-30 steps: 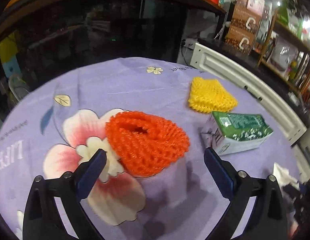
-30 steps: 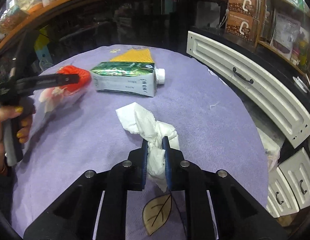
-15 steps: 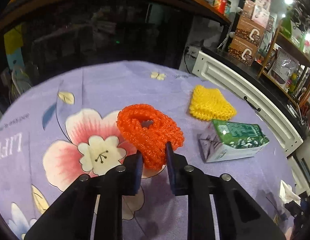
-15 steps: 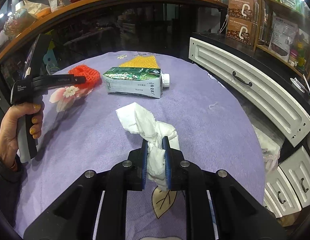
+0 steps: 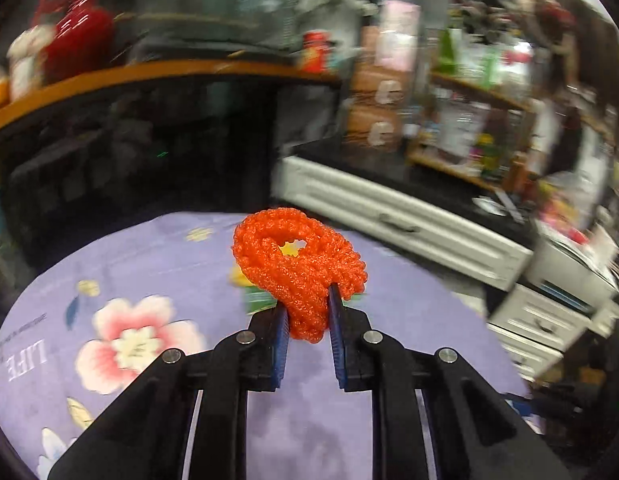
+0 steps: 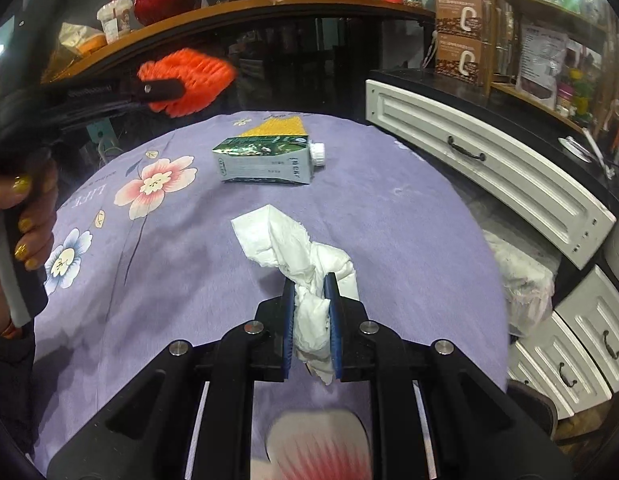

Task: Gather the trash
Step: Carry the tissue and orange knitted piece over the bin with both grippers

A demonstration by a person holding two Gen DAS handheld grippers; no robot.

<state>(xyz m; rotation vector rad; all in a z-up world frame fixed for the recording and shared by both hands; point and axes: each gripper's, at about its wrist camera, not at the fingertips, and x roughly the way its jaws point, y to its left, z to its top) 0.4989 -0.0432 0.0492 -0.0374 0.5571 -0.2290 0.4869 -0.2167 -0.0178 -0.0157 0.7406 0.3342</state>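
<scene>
While the left gripper (image 5: 308, 312) pinches the orange foam net (image 5: 299, 264) above the tabletop (image 6: 389, 216), right gripper (image 6: 311, 300) fingers clamp the white tissue (image 6: 293, 248); carton (image 6: 265, 160) lying flat

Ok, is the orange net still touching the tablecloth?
Apart. The right wrist view shows the orange net, clamped in the left gripper, held in the air above the tablecloth.

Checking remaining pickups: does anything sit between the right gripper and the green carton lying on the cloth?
Only its own load: the right gripper is shut on the white tissue, which stretches toward the green carton. Beyond it, bare purple cloth.
</scene>
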